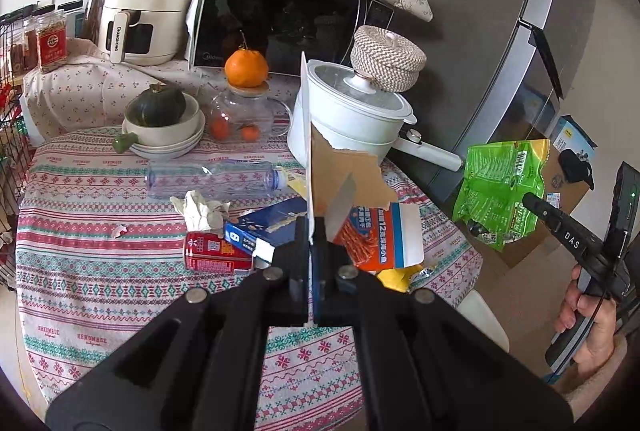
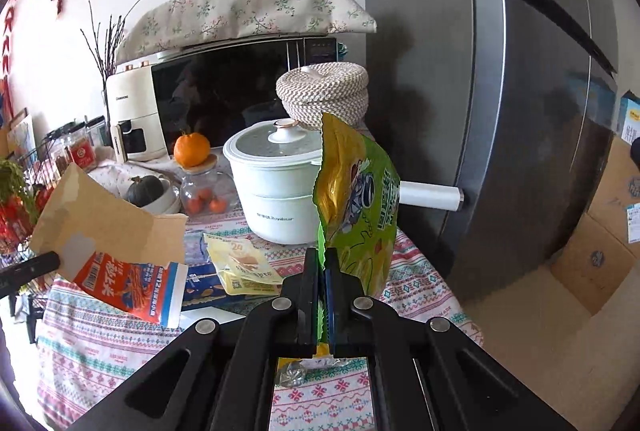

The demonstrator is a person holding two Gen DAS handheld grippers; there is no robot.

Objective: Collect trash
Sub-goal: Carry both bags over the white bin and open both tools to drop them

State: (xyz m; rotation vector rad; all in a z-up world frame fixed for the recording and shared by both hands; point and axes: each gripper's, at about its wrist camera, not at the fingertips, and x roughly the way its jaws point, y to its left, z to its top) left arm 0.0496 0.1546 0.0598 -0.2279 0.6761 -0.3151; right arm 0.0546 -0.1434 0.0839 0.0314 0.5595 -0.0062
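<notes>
My left gripper is shut on a torn, flattened snack box, brown inside and orange and white outside, held upright above the table. The same box hangs at the left of the right wrist view. My right gripper is shut on a green and yellow snack bag, lifted off the table beside the fridge. That bag and a hand on the right gripper show at the right of the left wrist view. On the patterned tablecloth lie a clear plastic bottle, a crumpled tissue, a red can, a blue box and a yellow wrapper.
A white lidded pot with a long handle stands at the table's back right, a woven basket behind it. A microwave, an air fryer, stacked bowls with a squash and a glass jar line the back. Grey fridge right; cardboard boxes on the floor.
</notes>
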